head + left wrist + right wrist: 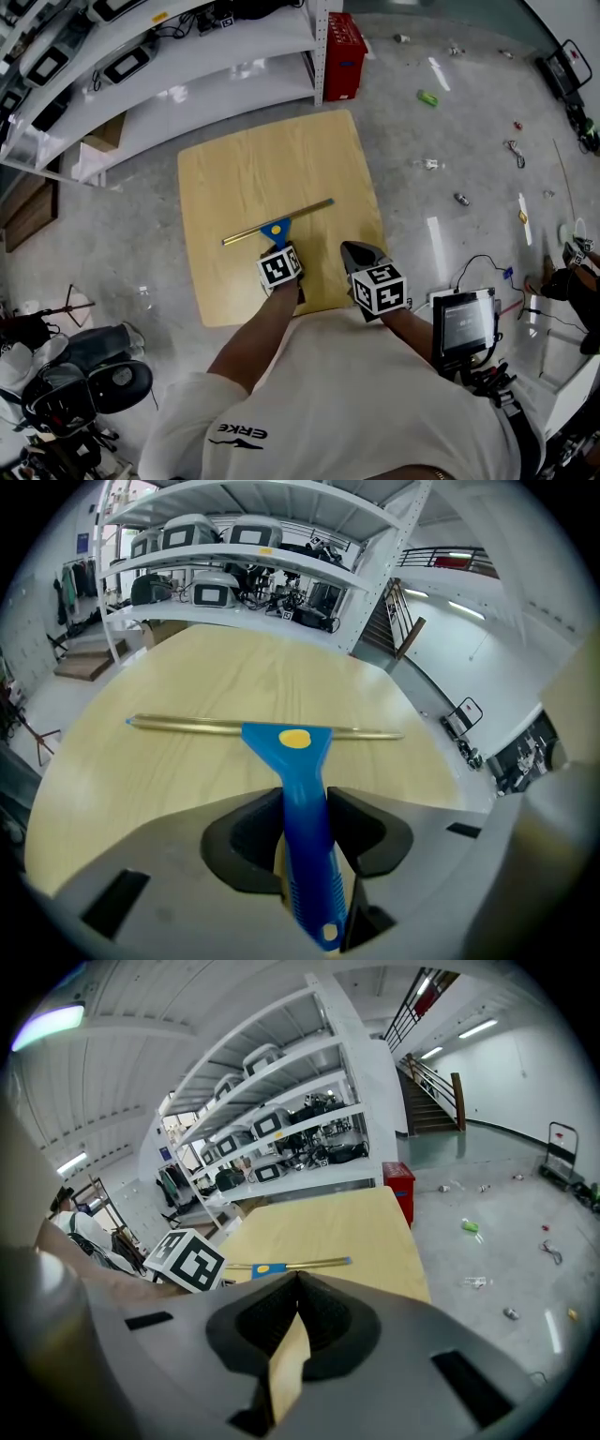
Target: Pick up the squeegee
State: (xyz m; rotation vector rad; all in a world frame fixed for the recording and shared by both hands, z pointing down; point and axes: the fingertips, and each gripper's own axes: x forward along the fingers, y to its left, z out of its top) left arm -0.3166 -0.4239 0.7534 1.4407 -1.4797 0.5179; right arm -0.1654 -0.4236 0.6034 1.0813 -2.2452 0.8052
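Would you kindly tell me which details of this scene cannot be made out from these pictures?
- Head view: the squeegee handle lies under the left gripper, so the grip is hidden there.
- Right gripper view: the handle is cut off behind the body of the right gripper.
- Head view: the scattered litter is too small to identify.
- Left gripper view: whether the blade touches the table cannot be told.

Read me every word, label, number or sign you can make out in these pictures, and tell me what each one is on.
"ERKE": on the person's white T-shirt.
Black-framed screen beside the person: lit, but too small to read.
Small blue sign on the far wall: blurred, unreadable.
Blue plastic squeegee: only a plain yellow dot, no print visible.
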